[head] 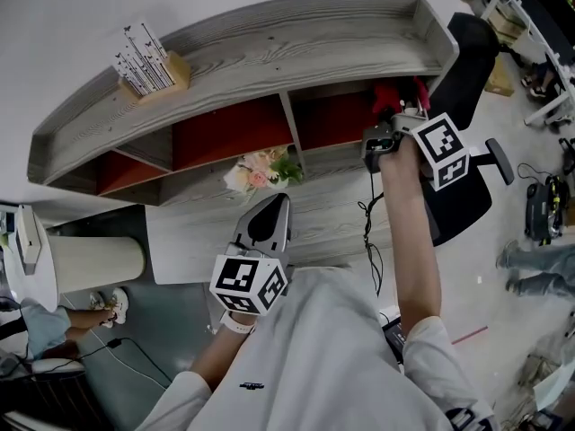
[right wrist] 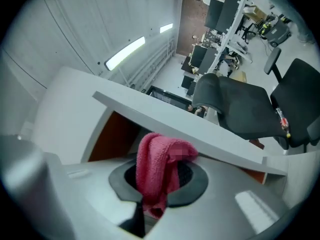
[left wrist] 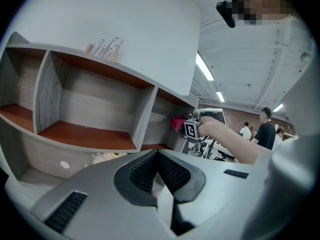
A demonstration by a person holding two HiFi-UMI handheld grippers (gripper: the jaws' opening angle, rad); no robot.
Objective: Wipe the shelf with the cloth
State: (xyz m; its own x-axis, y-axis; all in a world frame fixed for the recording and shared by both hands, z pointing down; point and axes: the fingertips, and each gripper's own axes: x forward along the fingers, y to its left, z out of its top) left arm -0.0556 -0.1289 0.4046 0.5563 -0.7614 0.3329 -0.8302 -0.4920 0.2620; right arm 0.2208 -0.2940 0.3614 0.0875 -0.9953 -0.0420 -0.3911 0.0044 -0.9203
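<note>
Wiping stands at the approach-to-contact stage. The right gripper (head: 393,119) has its jaws clamped on the red cloth (right wrist: 159,169), with a folded lobe standing past the jaw tips and a short tail hanging below them. The cloth sits at the mouth of the right-hand compartment (head: 334,119) of the shelf (head: 296,39), just under the top board; no view shows whether it touches a surface. The left gripper (head: 274,206) hangs near the person's torso, jaws together on nothing, and takes no part. The next move calls for pressing the lobe against a compartment surface and sweeping it along, with a firm clamp so the cloth does not pull free.
</note>
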